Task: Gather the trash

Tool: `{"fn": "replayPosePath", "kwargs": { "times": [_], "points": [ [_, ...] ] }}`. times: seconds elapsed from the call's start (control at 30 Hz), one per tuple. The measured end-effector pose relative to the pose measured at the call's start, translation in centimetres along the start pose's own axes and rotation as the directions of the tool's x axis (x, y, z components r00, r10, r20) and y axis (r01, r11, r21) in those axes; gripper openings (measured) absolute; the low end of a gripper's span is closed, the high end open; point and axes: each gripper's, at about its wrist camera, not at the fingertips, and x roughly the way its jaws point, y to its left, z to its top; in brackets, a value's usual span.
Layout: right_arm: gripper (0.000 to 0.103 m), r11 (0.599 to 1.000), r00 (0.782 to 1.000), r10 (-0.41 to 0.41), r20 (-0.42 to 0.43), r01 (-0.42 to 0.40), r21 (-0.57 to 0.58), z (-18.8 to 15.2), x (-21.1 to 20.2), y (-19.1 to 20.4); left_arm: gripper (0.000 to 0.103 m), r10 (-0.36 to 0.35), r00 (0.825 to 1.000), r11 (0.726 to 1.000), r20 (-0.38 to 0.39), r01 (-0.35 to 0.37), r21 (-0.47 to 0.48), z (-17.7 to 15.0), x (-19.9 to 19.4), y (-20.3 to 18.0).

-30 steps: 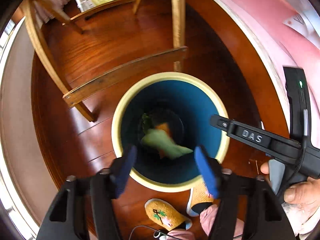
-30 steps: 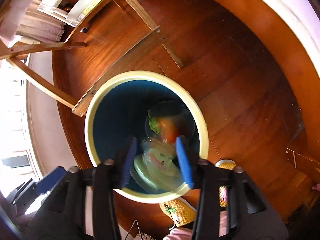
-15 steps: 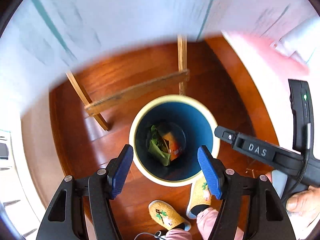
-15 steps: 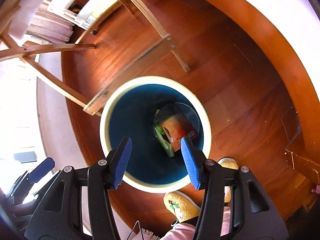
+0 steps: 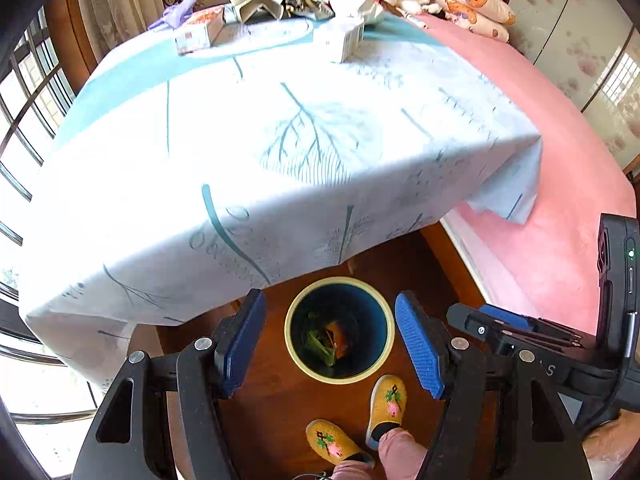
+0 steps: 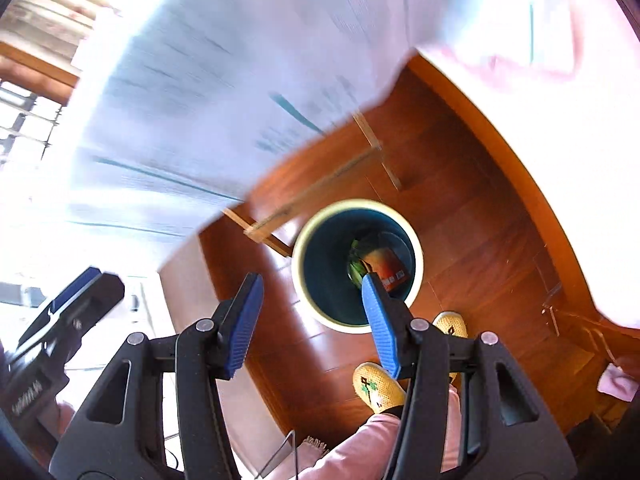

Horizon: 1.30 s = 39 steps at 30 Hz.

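A round bin (image 5: 340,330) with a cream rim and dark blue inside stands on the wooden floor below the table edge; it also shows in the right wrist view (image 6: 356,266). Green and orange wrappers (image 5: 330,340) lie at its bottom, also seen in the right wrist view (image 6: 380,264). My left gripper (image 5: 330,340) is open and empty, high above the bin. My right gripper (image 6: 310,320) is open and empty, above the bin's near left side. The right gripper's body (image 5: 540,344) shows at the right of the left wrist view.
A table with a white and teal leaf-print cloth (image 5: 280,140) carries boxes (image 5: 200,32) and clutter at its far end. A pink bed (image 5: 560,160) lies to the right. The person's yellow slippers (image 5: 388,400) stand beside the bin. Windows are at the left.
Both grippers have risen away from the bin, which now looks smaller. The trash dropped from the right gripper lies in the bin. The tabletop has come into the left wrist view.
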Motion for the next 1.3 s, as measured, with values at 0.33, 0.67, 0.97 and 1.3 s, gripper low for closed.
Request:
{"fn": "replayPosePath", "kwargs": {
  "times": [0.33, 0.67, 0.97, 1.3],
  "points": [
    [0.048, 0.993, 0.995, 0.028, 0.093, -0.017, -0.118, 0.3, -12.0, 6.2, 0.073, -0.033, 0.991, 0.998, 0.129, 0.027, 0.051, 3.5, -10.4, -0.7],
    [0.049, 0.986, 0.967, 0.036, 0.253, 0.007, -0.166, 2.0, -21.7, 10.0, 0.074, -0.032, 0.979, 0.992, 0.203, 0.006, 0.130, 8.0, -17.8, -2.5],
    [0.049, 0.981, 0.924, 0.017, 0.381, 0.058, -0.186, 4.5, -26.2, 12.5, 0.073, -0.015, 0.978, 0.994, 0.209, -0.008, 0.106, 12.9, -18.7, -2.0],
    [0.049, 0.979, 0.925, 0.018, 0.380, 0.060, -0.193, 9.7, -24.7, 12.6, 0.073, 0.028, 0.989, 0.997, 0.147, -0.037, 0.062, 17.7, -14.3, -2.0]
  ]
}}
